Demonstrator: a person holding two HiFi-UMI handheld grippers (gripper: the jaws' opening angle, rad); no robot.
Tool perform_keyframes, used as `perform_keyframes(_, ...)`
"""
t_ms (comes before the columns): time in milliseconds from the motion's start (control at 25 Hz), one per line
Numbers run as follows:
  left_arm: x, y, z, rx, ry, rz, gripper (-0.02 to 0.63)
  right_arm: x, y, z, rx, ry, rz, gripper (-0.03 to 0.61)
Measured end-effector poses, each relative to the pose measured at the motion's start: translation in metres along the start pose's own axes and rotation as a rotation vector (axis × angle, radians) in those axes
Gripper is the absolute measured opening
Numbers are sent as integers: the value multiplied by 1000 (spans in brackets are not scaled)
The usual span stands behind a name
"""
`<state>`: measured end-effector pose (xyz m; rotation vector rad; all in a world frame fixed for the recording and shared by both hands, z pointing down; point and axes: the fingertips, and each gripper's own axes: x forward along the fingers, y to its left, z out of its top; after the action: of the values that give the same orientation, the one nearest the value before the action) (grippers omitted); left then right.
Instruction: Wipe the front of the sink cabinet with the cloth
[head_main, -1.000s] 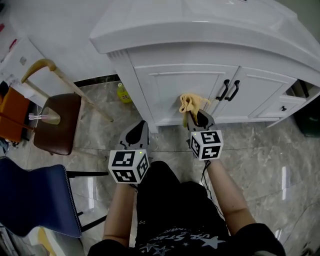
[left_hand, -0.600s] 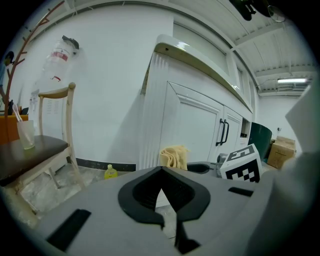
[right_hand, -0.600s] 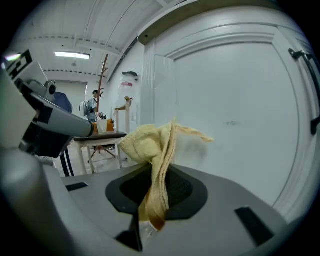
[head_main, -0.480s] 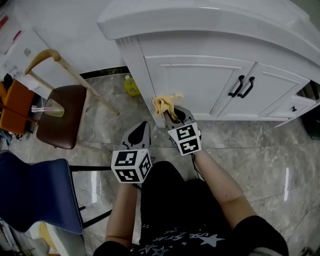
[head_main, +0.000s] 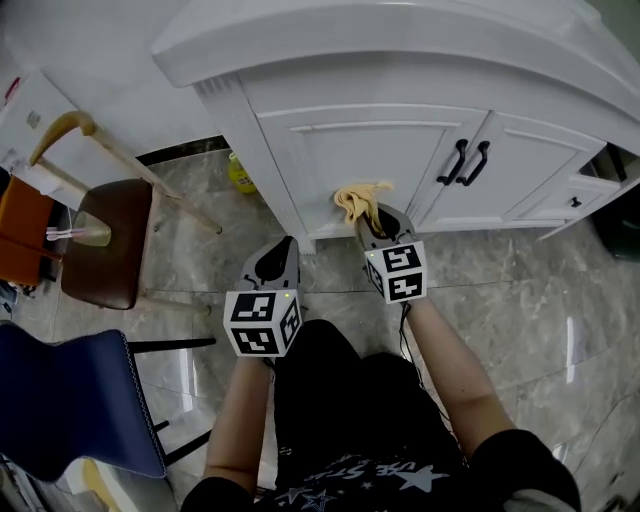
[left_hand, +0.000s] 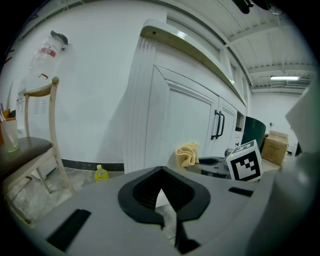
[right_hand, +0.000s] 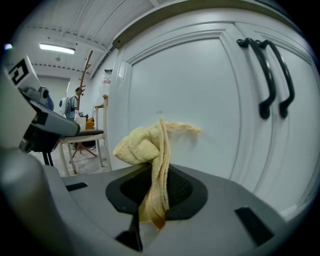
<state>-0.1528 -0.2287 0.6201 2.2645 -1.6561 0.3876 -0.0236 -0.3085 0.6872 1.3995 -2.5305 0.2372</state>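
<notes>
Against the cabinet door (head_main: 350, 150), right tongs (head_main: 372, 222) reach forward clamping the cloth (head_main: 358, 198), while left tongs (head_main: 285, 247) hang back clenched, empty.

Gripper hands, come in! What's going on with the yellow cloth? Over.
Right gripper shut on cloth. Left gripper shut, empty, held back. Cloth low at the cabinet's left door. Nothing between; black handles off right.

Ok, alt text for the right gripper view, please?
The right tongs are shut on a yellow cloth, bunched up just before a white cabinet door. Two black handles show at upper right.
</notes>
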Motion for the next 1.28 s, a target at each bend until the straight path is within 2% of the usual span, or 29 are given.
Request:
perform_keyframes(160,15,-19,0,25,7,-45,14,-18,-36,-10,33,4,-84,83)
perform_keyframes(400,32,-43,0,104,16,-103,14,-50,-96,-22,80,8,-222,83)
perform_keyframes(680,39,-45,-19,134,46,-127,14,-65,-113,-41,125,17,-285,83)
perform_keyframes(800,35,-27,-35,109,65,-89,14,-57,-94,-48,113,28,-248,83)
perform_keyframes(1040,24,14,-64,47,93,7,14,-16,-10,-58,37,22,-50,83)
perform_keyframes(1280,12,35,-83,6,106,58,14,27,69,-61,-65,5,116,83)
